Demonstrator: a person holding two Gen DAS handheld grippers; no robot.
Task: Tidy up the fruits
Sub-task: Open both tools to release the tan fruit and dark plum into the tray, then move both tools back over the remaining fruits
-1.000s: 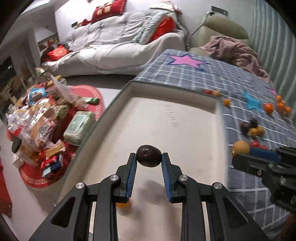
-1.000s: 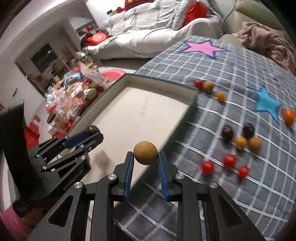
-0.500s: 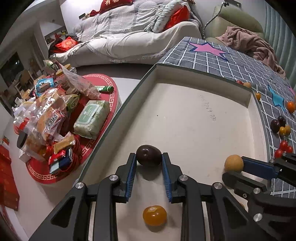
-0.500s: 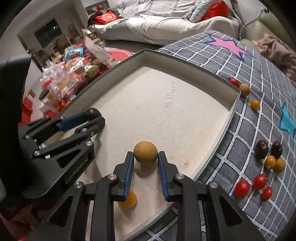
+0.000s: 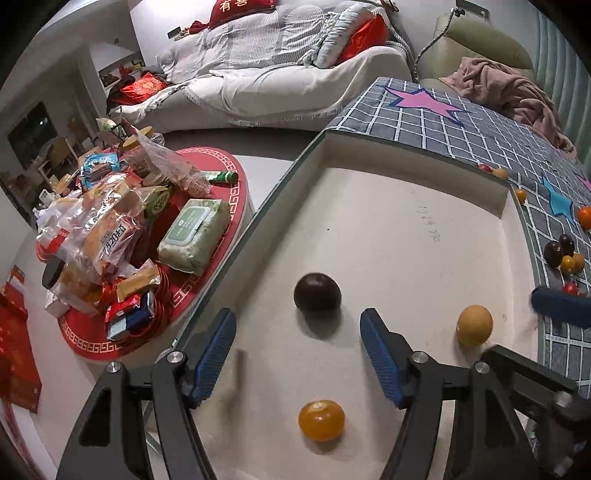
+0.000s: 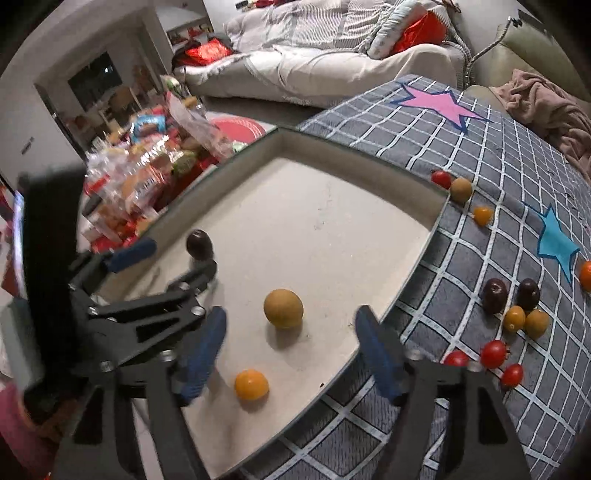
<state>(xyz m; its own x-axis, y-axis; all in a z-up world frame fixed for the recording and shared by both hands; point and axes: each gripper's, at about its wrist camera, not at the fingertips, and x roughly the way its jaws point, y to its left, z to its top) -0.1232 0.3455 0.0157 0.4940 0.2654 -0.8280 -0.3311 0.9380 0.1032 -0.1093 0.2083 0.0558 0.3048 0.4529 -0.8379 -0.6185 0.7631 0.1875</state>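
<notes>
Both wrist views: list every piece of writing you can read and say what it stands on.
"有喜": red cushion on the sofa, top partly cut off, reading unsure.
Handwritten marks on the tray floor: too faint to read.
Print on the snack packets and the green wipes pack: too small and blurred.
Nothing else is legible.

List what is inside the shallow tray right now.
The tray holds three fruits: a dark plum, a tan round fruit and a small orange one. The near corners are covered by the open left gripper and right gripper.
</notes>
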